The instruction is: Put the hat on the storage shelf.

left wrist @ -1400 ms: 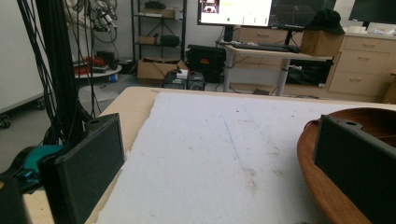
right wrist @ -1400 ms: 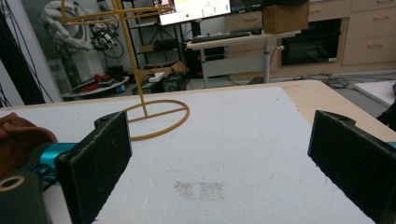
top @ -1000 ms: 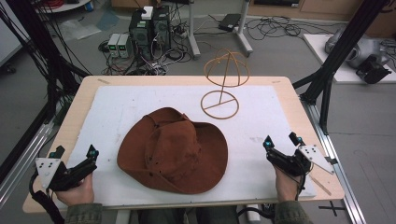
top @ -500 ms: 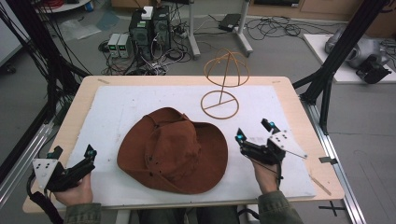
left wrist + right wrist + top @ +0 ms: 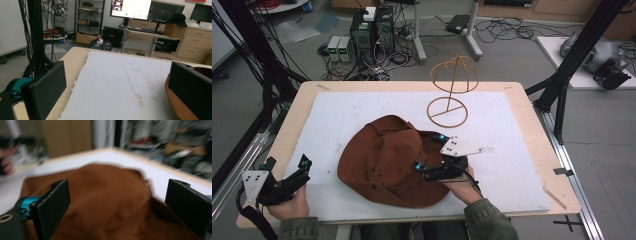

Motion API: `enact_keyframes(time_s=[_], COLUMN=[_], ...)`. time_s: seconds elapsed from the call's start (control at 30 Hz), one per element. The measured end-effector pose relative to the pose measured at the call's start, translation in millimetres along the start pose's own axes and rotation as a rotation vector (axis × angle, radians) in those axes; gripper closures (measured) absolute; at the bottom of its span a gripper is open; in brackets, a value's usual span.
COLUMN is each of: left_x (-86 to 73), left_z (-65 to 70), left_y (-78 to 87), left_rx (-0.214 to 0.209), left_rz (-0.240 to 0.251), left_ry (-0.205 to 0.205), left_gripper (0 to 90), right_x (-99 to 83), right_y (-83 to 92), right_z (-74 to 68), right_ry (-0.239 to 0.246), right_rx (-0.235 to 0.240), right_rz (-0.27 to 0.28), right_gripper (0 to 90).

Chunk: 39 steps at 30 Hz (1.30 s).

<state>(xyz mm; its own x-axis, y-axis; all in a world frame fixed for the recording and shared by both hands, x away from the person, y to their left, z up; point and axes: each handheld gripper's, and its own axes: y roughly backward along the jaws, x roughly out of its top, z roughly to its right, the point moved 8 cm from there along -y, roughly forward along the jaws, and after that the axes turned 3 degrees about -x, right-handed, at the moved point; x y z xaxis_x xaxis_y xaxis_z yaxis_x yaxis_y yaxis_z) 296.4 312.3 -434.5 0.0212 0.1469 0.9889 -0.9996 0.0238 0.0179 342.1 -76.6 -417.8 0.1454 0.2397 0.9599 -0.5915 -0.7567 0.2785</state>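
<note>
1. Brown, suede-like hat [image 5: 392, 165], soft and wide-brimmed, lying crown up on the white foam sheet [image 5: 512, 165] that covers the counter [image 5: 537, 115], just in front of the wire hat stand [image 5: 451, 95].
2. Right gripper [image 5: 428, 152] over the right part of the brim, fingers wide apart, nothing between them.
3. Left gripper [image 5: 287, 167] low at the near left corner, fingers apart too, just beside the brim edge.
4. Step in hand, probably: reaching for a first grasp.
5. Next: lower and close on the floppy brim, gently, since soft felt may fold.
6. Stand: thin golden wire, round base ring, dome-shaped top.
</note>
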Motion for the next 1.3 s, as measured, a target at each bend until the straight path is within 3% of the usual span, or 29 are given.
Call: enact_keyframes(time_s=[0.1,0.27,0.43,0.7,0.83,0.87,0.97,1.03,1.07,1.1,1.13,1.17,1.23,1.3], left_x=[0.8,0.9,0.7,0.0,0.0,0.0,-0.2,0.0,0.0,0.1,0.1,0.0,-0.1,-0.4], left_z=[-1.3,-1.9,-2.9,-2.2,-2.3,-2.6,-2.9,-3.5,-3.5,-3.7,-3.7,-4.0,-4.1,-4.0], left_y=[0.4,0.3,0.3,-0.9,-0.9,-0.9,-0.8,-0.4,-0.4,-0.5,-0.6,-0.6,-0.8,-1.0], left_rx=[0.002,0.004,0.005,0.002,0.002,0.003,0.002,0.002,0.002,0.003,0.002,0.002,0.002,0.002], left_rz=[0.002,0.005,0.002,0.001,0.001,0.001,-0.001,0.0,0.0,0.001,0.002,0.001,0.002,0.0], left_ry=[0.003,0.008,0.009,0.009,0.01,0.01,0.012,0.012,0.012,0.014,0.015,0.015,0.016,0.017], left_gripper=[2.4,2.4,2.4,2.4,2.4,2.4,2.4,2.4,2.4,2.4,2.4,2.4,2.4,2.4], right_x=[-12.8,-26.1,-33.7,-42.0,-43.8,-45.3,-46.1,-49.3,-49.3,-50.4,-50.4,-50.6,-51.4,-52.8], right_y=[-7.7,-17.5,-24.4,-36.2,-40.1,-42.2,-44.1,-46.6,-46.6,-47.6,-47.6,-46.8,-46.3,-44.6], right_z=[-3.9,-9.5,-11.9,-14.8,-14.7,-15.7,-17.8,-19.3,-19.3,-19.6,-19.6,-21.0,-21.2,-20.3], right_ry=[0.03,0.073,0.08,0.112,0.131,0.159,0.182,0.202,0.202,0.203,0.203,0.193,0.186,0.149], right_rx=[0.028,0.051,0.082,0.096,0.075,0.071,0.069,0.051,0.051,0.05,0.05,0.065,0.061,0.062], right_rz=[-0.069,-0.14,-0.195,-0.244,-0.251,-0.259,-0.261,-0.284,-0.284,-0.291,-0.291,-0.3,-0.31,-0.326], right_gripper=[5.3,5.3,5.4,5.5,6.7,19.5,25.7,40.9,40.9,59.7,59.7,75.9,79.9,85.6])
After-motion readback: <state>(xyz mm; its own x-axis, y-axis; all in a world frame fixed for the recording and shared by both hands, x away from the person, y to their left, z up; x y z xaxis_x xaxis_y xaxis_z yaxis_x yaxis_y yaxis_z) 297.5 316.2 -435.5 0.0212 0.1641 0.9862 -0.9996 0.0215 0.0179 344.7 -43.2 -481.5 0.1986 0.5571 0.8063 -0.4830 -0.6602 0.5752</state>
